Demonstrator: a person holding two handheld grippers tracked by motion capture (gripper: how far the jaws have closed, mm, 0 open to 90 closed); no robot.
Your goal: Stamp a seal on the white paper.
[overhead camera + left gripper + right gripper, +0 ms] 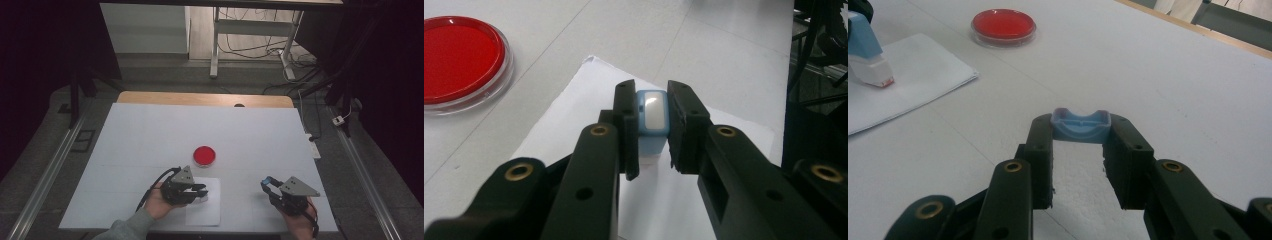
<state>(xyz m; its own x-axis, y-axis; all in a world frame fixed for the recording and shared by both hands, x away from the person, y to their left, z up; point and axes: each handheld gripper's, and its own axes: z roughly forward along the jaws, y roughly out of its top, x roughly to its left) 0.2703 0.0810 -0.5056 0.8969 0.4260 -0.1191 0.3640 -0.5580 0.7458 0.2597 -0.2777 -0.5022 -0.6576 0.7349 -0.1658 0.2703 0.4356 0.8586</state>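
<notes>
Black left gripper [200, 191], brass screws, grey three-cornered plate, black cable, grey sleeve [127, 227]

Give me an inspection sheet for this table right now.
Surface: white table, wooden far edge.
Job's things: blue stamp standing on paper; blue cap; red ink pad beyond the paper.
Clutter: nothing seen.
Grippers: left gripper shut on the stamp; right gripper shut on the cap, above the table.
Cables: one trailing from each gripper; more on the floor behind.
Surroundings: dark room, desk legs, rails beside the table.
</notes>
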